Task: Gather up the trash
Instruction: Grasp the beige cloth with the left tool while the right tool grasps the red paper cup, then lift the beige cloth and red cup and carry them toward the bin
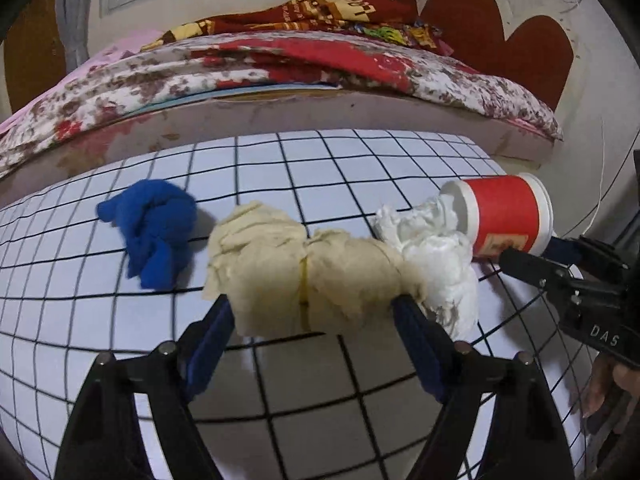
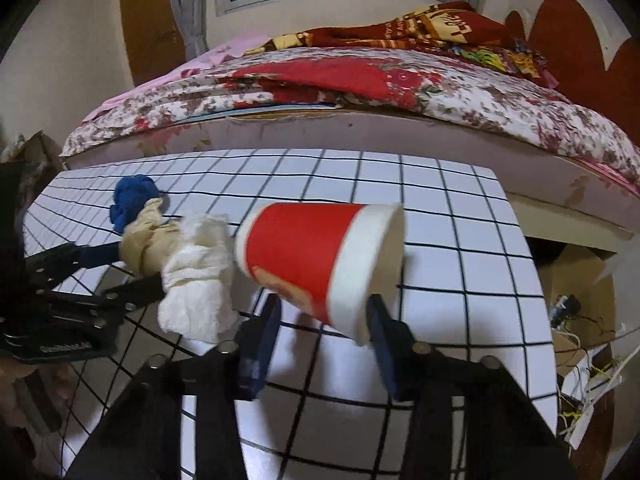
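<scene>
Here the left tongs (image 1: 312,312) pinch a cream rag bundle (image 1: 296,264) — right tongs (image 2: 324,312) clamp the red cup (image 2: 316,256).

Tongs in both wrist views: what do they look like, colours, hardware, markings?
Both are alike. The left tongs and right tongs have matte black angular arms with round silver pivot pins and flat dark blue pads on the fingertips. Seen side-on from the left wrist view, the right tongs' black body carries pale embossed letters reading "DAS". No cables or sleeves visible.
</scene>
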`<state>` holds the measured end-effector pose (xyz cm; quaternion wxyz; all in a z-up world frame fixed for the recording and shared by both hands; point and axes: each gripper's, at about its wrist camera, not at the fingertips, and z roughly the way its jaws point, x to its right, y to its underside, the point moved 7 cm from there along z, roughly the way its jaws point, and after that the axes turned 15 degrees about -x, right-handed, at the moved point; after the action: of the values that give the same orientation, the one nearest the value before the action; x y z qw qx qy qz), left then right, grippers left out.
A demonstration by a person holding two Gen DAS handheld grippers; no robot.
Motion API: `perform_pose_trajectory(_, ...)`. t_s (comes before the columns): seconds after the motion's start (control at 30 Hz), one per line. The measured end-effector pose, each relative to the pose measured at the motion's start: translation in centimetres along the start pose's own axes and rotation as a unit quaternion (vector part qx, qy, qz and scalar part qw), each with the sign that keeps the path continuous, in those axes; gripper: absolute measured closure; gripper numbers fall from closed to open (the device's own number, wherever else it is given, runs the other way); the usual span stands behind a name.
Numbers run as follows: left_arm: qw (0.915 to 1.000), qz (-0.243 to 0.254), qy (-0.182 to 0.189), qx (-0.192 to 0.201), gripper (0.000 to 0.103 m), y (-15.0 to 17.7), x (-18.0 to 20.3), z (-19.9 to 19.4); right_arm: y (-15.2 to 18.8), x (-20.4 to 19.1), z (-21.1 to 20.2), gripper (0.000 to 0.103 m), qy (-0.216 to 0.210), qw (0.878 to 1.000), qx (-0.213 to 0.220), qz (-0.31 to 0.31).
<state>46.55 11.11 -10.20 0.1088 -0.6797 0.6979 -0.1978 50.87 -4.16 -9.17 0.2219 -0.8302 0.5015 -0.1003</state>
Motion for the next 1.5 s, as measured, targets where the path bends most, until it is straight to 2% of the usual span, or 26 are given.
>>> perform_pose_trajectory(0.07,1.0000,0.002,-0.001,-0.005,0.033,-0.2,0.2,0.3,-0.1,-0.3,0.1,0.077,-0.003,1.000,0.001,-0.006)
perform_pose_trajectory(0.13,1.0000,0.002,-0.002,-0.009,0.045,-0.3,0.2,0.5,-0.1,-0.6,0.1,0.097,-0.015,1.000,0.001,-0.012)
perform_pose_trajectory(0.17,1.0000,0.003,-0.002,-0.008,0.053,-0.4,0.2,0.5,0.0,-0.9,0.0,0.100,-0.015,1.000,0.002,-0.016)
perform_pose_trajectory(0.23,1.0000,0.004,0.001,-0.006,0.065,-0.4,0.2,0.4,0.1,-1.2,-0.2,0.100,-0.020,1.000,0.005,-0.019)
perform_pose_trajectory(0.27,1.0000,0.004,0.007,-0.006,0.077,-0.4,0.2,0.4,0.3,-1.5,-0.5,0.100,-0.022,0.999,0.008,-0.022)
perform_pose_trajectory(0.3,0.9999,0.004,0.011,-0.006,0.084,-0.3,0.3,0.3,0.5,-1.6,-0.7,0.100,-0.019,0.999,0.012,-0.024)
perform_pose_trajectory(0.33,0.9999,0.004,0.014,-0.004,0.085,-0.2,0.2,0.2,0.5,-1.7,-0.9,0.100,-0.016,0.999,0.014,-0.026)
perform_pose_trajectory(0.57,0.9990,0.008,0.020,0.039,0.088,1.5,0.4,-2.5,1.7,-1.4,-2.8,0.100,0.001,0.999,0.034,-0.025)
perform_pose_trajectory(0.97,0.9984,0.010,0.013,0.054,0.088,5.6,0.9,-7.1,6.9,-2.0,-7.6,0.100,0.024,0.999,0.045,-0.019)
perform_pose_trajectory(1.27,0.9950,0.030,0.016,0.094,0.088,10.2,4.1,-12.8,12.7,-3.0,-14.5,0.100,0.035,0.996,0.075,-0.015)
perform_pose_trajectory(1.5,0.9936,0.014,0.040,0.105,0.088,13.8,6.3,-15.8,16.8,-2.7,-19.8,0.100,0.046,0.994,0.099,-0.006)
